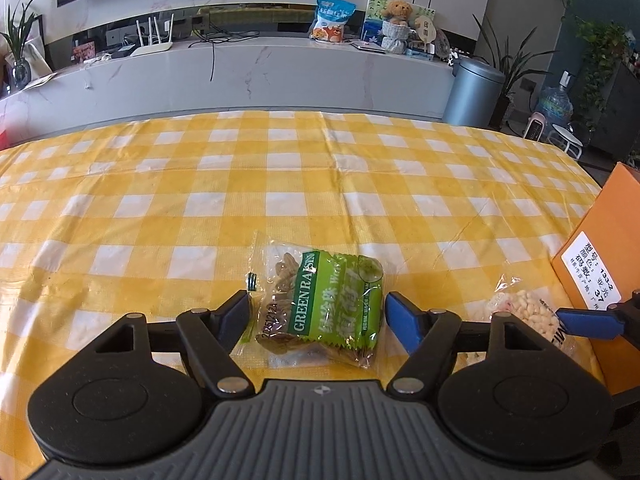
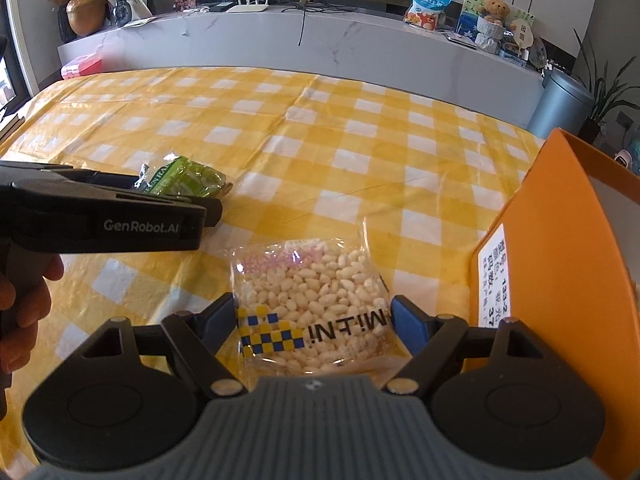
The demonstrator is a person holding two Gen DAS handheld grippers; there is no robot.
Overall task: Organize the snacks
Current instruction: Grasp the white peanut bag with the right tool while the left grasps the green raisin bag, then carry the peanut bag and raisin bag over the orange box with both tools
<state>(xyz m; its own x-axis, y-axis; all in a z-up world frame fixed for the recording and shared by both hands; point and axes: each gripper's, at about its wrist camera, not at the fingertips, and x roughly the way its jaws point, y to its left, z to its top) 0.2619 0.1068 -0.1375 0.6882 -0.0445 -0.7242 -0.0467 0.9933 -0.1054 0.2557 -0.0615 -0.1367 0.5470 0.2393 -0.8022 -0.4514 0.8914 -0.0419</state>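
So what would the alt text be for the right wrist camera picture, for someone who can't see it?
The right gripper, jaws open, straddles a clear packet of puffed rice lying on a yellow checked tablecloth. An orange box stands to the right. At left, the left gripper reaches toward a green raisin packet.

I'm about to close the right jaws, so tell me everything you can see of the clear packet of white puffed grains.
The puffed-grain packet is a clear, crinkly plastic pouch full of pale oval grains, with a blue-and-yellow checkered band, black lettering and a faint pink print. It lies flat on the yellow checked tablecloth, beside the orange box. The right gripper straddles it, jaws open at each side edge.
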